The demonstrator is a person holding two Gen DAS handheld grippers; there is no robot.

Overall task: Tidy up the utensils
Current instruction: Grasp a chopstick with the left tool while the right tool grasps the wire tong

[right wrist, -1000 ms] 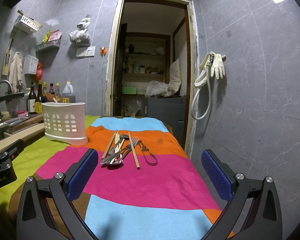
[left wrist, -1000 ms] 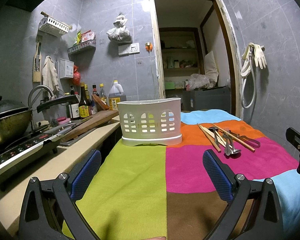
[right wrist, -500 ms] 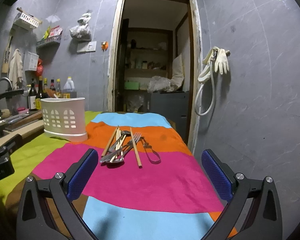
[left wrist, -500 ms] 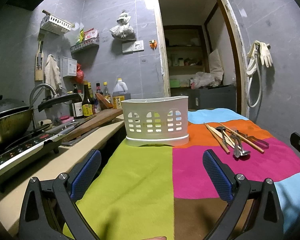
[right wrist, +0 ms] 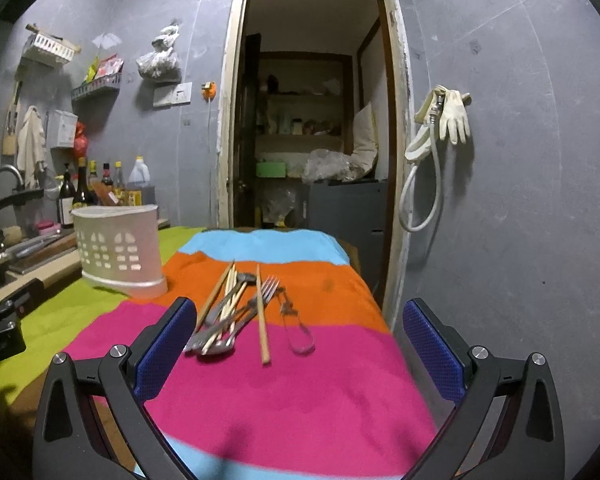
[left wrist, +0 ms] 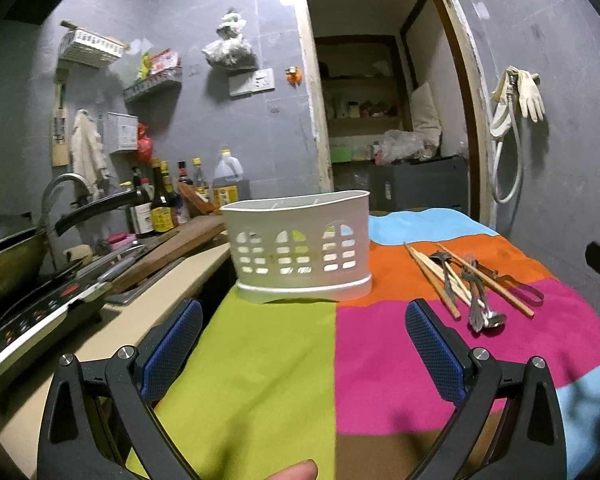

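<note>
Left gripper [left wrist: 300, 344]: jaws spread wide, nothing between the blue pads; it hovers over the green and magenta patches of the cloth, pointing at the caddy.
Right gripper [right wrist: 296, 344]: jaws also spread wide and empty; it hovers over the magenta band, with the utensil pile just past its left pad.
Left view only: wok [left wrist: 8, 256] and induction hob [left wrist: 40, 312] at 9 o'clock, wooden cutting board [left wrist: 172, 248] leaning toward the caddy, a fingertip [left wrist: 292, 472] at 6 o'clock on the frame edge.
Right view only: the doorway [right wrist: 312, 120] seen head-on at 12 o'clock, and the pile seen along its length (the left view sees it from the side, at 3 o'clock).
Both views: rubber glove [left wrist: 530, 94] and hose [right wrist: 424, 184] hanging on the grey wall; sauce bottles [right wrist: 76, 192] behind the caddy.
Utensil caddy [left wrist: 300, 248]: white plastic, arched cut-outs over rows of slots, upright on the cloth where green meets orange; at 9 o'clock in the right view.
Utensil pile [right wrist: 236, 312]: wooden chopsticks [right wrist: 262, 316], a fork [right wrist: 268, 286], a metal spoon [left wrist: 490, 318] and tongs [right wrist: 296, 328], lying crossed and touching, straddling the orange and magenta bands, well apart from the caddy.
Cloth [right wrist: 300, 392]: patchwork of green, orange, magenta, blue, brown (the right view is slightly blurred).
</note>
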